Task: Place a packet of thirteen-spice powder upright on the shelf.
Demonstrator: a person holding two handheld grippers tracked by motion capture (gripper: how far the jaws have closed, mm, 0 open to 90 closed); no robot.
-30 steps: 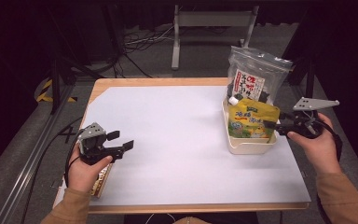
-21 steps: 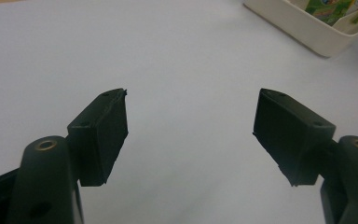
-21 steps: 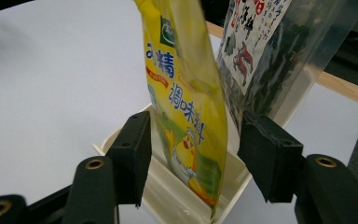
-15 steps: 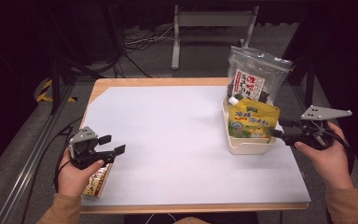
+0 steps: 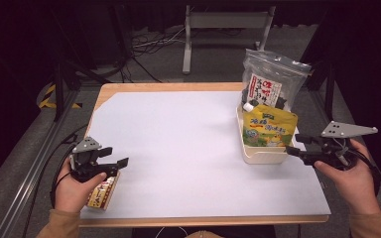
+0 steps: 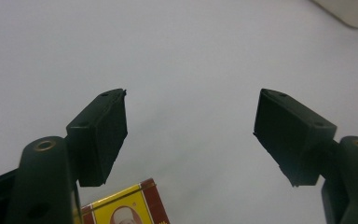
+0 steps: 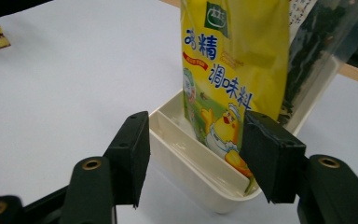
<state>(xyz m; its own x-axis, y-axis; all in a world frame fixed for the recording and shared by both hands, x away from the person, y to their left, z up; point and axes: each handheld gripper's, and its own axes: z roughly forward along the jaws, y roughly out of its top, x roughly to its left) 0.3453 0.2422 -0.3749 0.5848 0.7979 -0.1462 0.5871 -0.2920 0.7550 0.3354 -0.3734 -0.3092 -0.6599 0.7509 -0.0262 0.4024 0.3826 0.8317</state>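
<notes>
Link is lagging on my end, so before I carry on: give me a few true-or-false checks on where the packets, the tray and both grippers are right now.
1. The yellow pouch stands in the cream tray. True.
2. The right gripper is clamped on the yellow pouch. False: its jaws are open, having just been opening, beside the tray with nothing between them.
3. A clear bag of dark contents stands behind the yellow pouch. True.
4. The left gripper holds the small red and yellow box. False: its jaws are open and empty; the box lies on the white sheet by that hand.
5. The tray sits at the table's left edge. False: it is on the right side.
</notes>
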